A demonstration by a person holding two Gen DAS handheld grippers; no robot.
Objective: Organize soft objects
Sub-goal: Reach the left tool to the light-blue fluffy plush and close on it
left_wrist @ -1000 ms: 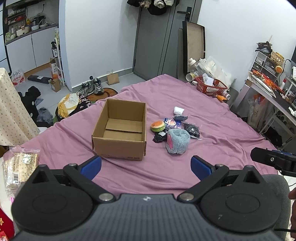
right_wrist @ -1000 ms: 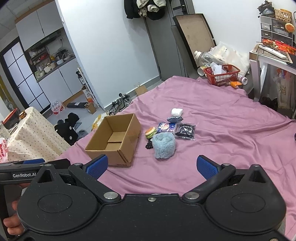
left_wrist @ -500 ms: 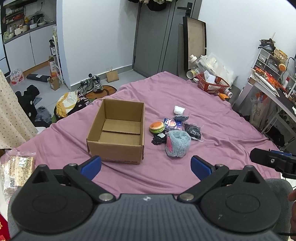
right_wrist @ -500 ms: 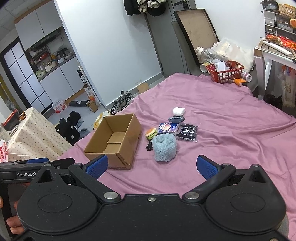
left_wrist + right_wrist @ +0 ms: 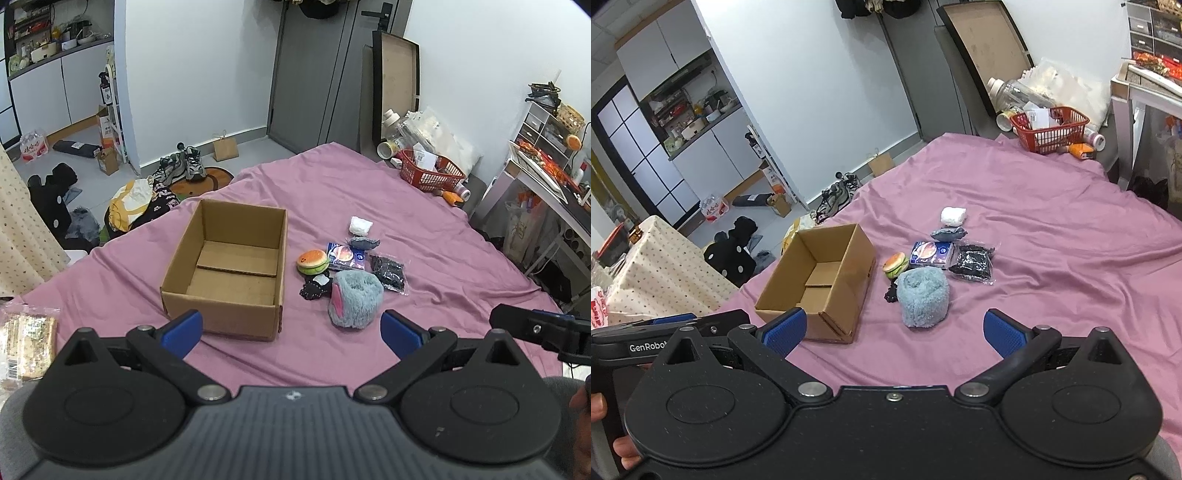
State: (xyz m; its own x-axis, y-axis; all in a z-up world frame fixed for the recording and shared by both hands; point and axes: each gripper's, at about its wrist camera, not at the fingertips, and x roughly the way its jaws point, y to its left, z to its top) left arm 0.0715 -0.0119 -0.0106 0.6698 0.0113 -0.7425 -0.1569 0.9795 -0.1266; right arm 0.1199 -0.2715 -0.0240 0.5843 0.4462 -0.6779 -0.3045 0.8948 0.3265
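Fluffy blue roll (image 5: 924, 297), burger plush (image 5: 896, 264) and small packets lay clustered ahead of both tongs, none boxed. Cardboard box (image 5: 229, 269), left of them, stood empty. Left gripper (image 5: 291, 330) and right gripper (image 5: 894, 332): spread, holding nothing. Sorting unstarted.

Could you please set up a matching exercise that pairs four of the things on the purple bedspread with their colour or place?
Things:
1. cardboard box
2. burger toy
3. fluffy roll
4. white bundle

Descriptions:
A. pale blue with a pink patch, nearest the cameras in the cluster
B. orange top over green, between the box and the blue packet
C. open and with nothing inside, left of the cluster
D. farthest item in the cluster, toward the red basket

Pairs: 1-C, 2-B, 3-A, 4-D
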